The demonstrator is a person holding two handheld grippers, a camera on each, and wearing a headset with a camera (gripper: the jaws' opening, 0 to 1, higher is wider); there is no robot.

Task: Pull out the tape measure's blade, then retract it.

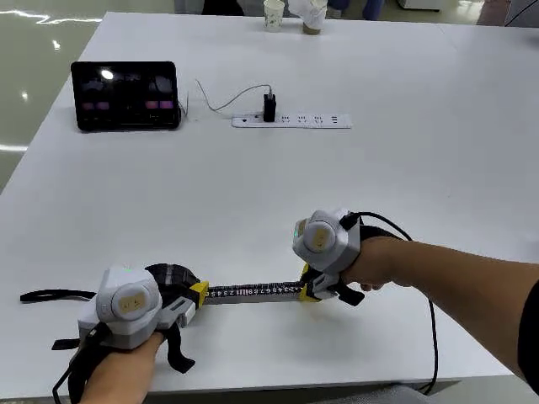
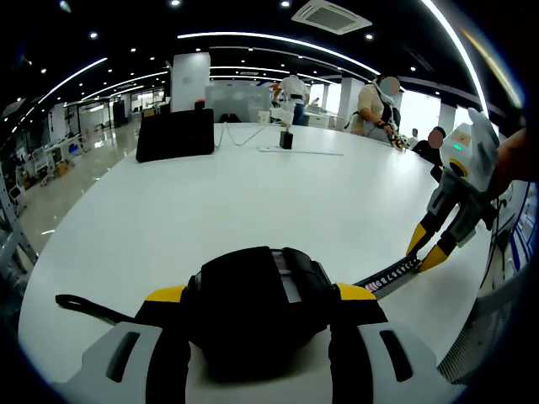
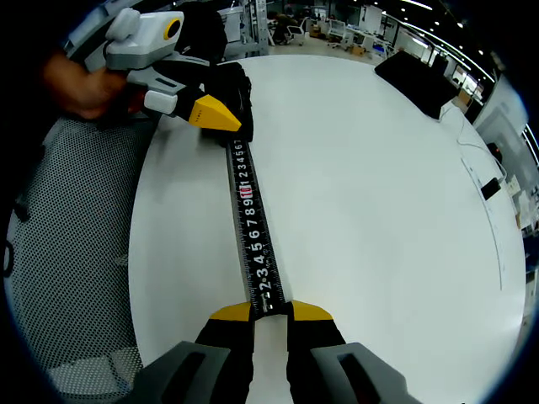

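Black tape measure case (image 2: pixel 257 316) lies on the white desk (image 1: pixel 379 168), clamped in the left tool (image 2: pixel 258 294). Away from the case, the right tool (image 3: pixel 271 312) pinches the partly drawn blade (image 3: pixel 251 227) by its tip. The pull-out seems in hand. Next calls for a straight draw away from the case, then a guided return.

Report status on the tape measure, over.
Left gripper shut on tape measure case. Right gripper shut on blade tip, blade partly out. Power strip far back, not in way.
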